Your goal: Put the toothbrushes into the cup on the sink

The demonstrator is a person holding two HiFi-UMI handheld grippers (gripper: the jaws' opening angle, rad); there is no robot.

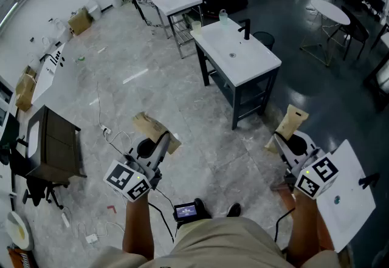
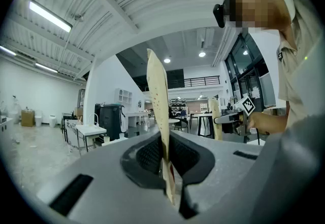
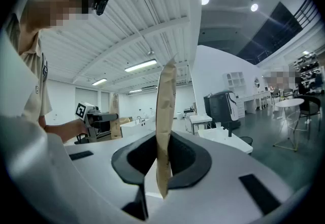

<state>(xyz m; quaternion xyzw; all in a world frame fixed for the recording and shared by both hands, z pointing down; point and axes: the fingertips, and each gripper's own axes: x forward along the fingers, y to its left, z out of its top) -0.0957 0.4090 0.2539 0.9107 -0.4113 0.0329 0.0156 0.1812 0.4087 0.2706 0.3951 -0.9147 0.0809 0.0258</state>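
Observation:
I hold a flat brown paper packet in each gripper, both standing upright. My left gripper [image 1: 157, 141] [image 2: 166, 169] is shut on one packet [image 1: 155, 127] [image 2: 158, 111], which is speckled with small dots. My right gripper [image 1: 281, 141] [image 3: 161, 167] is shut on the other packet [image 1: 292, 123] [image 3: 165, 116]. The white sink [image 1: 238, 54] with a black tap [image 1: 246, 29] stands a few steps ahead on dark legs. A pale cup [image 1: 223, 16] sits at its far corner and a second small cup [image 1: 196, 27] at its left end. No bare toothbrush shows.
A white side table [image 1: 176, 2] stands behind the sink. A dark cabinet [image 1: 56, 145] and floor cables [image 1: 103, 130] lie to the left. A white board with a black tap [image 1: 347, 197] is at my right. A round table with chairs [image 1: 331, 14] is at far right.

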